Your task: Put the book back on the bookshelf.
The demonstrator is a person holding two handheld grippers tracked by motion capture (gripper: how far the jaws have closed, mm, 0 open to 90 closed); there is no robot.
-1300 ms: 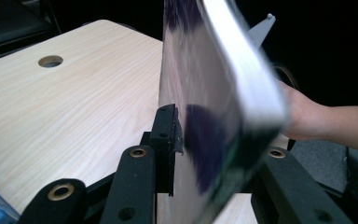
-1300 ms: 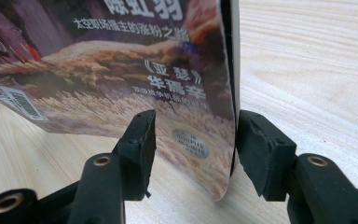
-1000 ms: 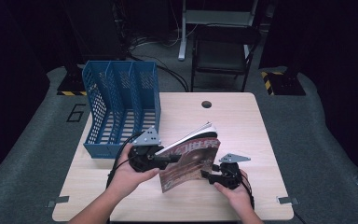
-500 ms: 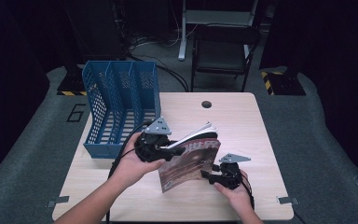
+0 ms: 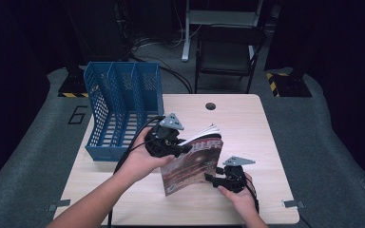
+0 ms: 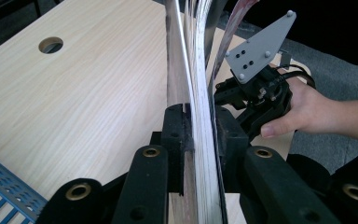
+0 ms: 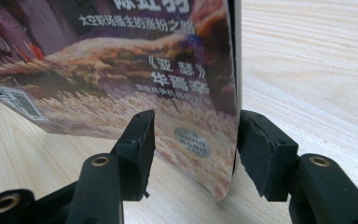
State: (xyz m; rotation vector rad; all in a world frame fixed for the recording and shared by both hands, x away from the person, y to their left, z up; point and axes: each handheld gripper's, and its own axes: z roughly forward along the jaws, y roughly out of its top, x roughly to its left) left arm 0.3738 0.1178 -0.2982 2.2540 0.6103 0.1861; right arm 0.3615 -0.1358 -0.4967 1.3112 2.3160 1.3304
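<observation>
From the high view, a magazine is standing on edge on the wooden surface, just right of a blue file rack, with the left gripper clamping its upper edge and the right gripper sitting at its lower corner. In the left gripper view, the jaws, having just been closing, are pinching the pages. In the right gripper view, the jaws are standing apart, straddling the cover's lower corner without pressing it.
</observation>
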